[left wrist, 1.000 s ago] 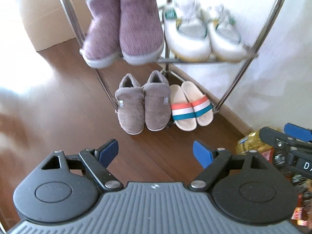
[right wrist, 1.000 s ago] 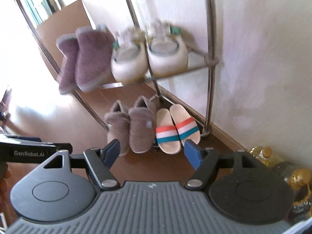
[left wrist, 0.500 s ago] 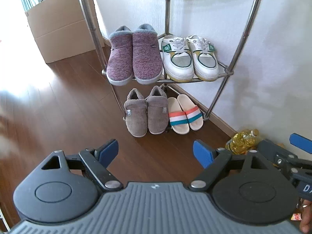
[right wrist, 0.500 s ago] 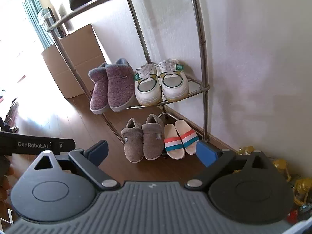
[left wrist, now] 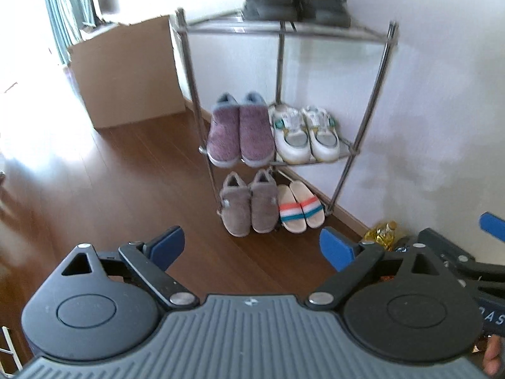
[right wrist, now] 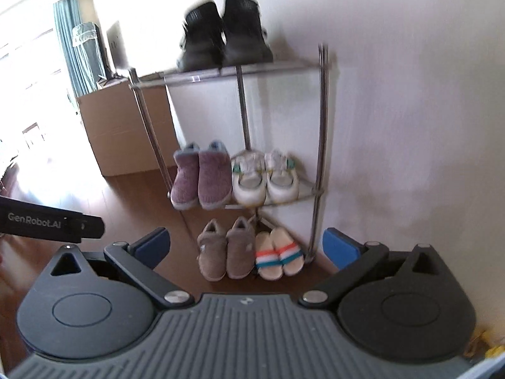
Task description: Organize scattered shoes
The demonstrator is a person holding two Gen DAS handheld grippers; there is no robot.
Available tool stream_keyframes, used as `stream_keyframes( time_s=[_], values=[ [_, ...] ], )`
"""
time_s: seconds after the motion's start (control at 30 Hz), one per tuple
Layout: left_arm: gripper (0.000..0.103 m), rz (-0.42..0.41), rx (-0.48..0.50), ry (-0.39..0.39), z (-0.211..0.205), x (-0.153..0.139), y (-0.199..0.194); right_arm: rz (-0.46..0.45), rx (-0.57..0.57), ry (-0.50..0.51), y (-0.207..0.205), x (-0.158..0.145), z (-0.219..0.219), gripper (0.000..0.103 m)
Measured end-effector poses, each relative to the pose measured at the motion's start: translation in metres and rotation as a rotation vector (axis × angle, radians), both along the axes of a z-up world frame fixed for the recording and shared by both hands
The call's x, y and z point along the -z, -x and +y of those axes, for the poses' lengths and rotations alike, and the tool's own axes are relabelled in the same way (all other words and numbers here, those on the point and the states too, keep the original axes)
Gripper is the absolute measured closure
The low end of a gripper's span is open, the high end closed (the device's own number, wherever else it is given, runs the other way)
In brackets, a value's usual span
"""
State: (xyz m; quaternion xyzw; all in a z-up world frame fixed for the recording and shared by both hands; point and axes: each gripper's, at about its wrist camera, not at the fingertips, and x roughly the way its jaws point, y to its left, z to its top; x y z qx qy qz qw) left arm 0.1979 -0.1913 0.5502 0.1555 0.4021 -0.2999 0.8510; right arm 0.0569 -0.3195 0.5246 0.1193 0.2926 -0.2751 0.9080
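Both tongs, left gripper and right gripper, opening and empty; ahead, paired shoes fill the rack, suggesting sorting complete

White wall, dark wood floor. Cardboard box stood by teal curtain; strong daylight washed in from left.
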Motion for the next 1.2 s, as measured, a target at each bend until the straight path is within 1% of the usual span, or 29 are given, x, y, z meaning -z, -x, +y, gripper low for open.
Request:
stream_keyframes(
  time_s=[0.07, 0.1, 0.2, 0.33, 0.4, 0.53, 0.6, 0.73, 0.97, 1.1, 1.2],
  values=[
    [0.006, -0.012, 0.006, 0.009, 0.012, -0.015, 0.008, -0.03, 0.012, 0.045, 0.009, -0.022, 0.016, 0.001],
    [0.006, -0.013, 0.007, 0.01, 0.013, -0.017, 0.009, -0.041, 0.017, 0.058, 0.013, -0.029, 0.021, 0.001],
    [0.006, -0.039, 0.017, 0.029, 0.027, -0.035, 0.02, -0.097, 0.039, 0.085, 0.026, -0.056, 0.036, 0.001],
    [0.005, -0.082, 0.025, 0.061, 0.05, -0.063, 0.037, -0.161, 0.086, 0.07, 0.043, -0.079, 0.047, 0.001],
    [0.005, -0.085, 0.025, 0.065, 0.058, -0.074, 0.045, -0.165, 0.105, 0.066, 0.05, -0.088, 0.053, 0.001],
    [0.005, -0.094, 0.056, 0.064, 0.069, -0.089, 0.057, -0.163, 0.134, 0.053, 0.065, -0.106, 0.064, 0.001],
    [0.005, -0.089, 0.062, 0.074, 0.073, -0.095, 0.062, -0.175, 0.116, 0.032, 0.071, -0.115, 0.067, 0.001],
    [0.005, -0.077, 0.057, 0.078, 0.076, -0.1, 0.071, -0.183, 0.114, 0.046, 0.077, -0.127, 0.073, 0.001],
    [0.005, -0.088, 0.049, 0.088, 0.07, -0.099, 0.091, -0.173, 0.086, 0.09, 0.083, -0.142, 0.07, 0.001],
    [0.005, -0.068, 0.028, 0.089, 0.063, -0.094, 0.099, -0.159, 0.08, 0.09, 0.089, -0.141, 0.059, 0.001],
    [0.005, -0.049, 0.018, 0.078, 0.056, -0.088, 0.107, -0.143, 0.06, 0.056, 0.096, -0.135, 0.048, 0.001]
  ],
)
